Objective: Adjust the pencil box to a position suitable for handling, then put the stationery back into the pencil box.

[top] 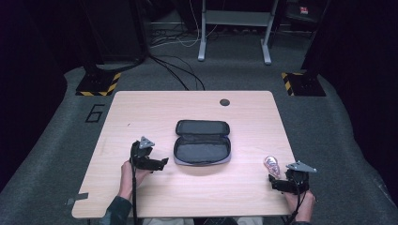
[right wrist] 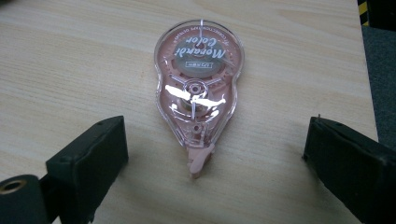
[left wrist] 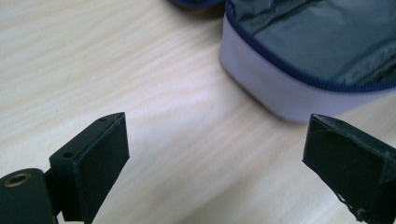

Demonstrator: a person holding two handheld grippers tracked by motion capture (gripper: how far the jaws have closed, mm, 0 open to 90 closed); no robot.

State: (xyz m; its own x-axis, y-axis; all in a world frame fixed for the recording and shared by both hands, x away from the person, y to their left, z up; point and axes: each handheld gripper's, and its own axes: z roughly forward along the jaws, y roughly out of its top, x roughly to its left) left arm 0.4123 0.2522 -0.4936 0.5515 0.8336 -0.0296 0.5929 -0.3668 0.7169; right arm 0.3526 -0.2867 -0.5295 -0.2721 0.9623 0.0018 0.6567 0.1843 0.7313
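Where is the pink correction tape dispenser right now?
The pink correction tape dispenser lies flat on the table near its right edge in the high view, just ahead of the open right gripper and right of the open pencil case.

A light wooden table (top: 141, 108) carries an open pencil case (top: 202, 143) and a pink correction-tape dispenser (top: 271, 164).

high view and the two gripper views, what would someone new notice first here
An open dark pencil case lies unzipped in the middle of the wooden table, its grey lining showing. Near the right edge lies a clear pink correction tape dispenser, just in front of the open right gripper, tip pointing toward it. The left gripper, jaws wide and empty, sits just left of the case.
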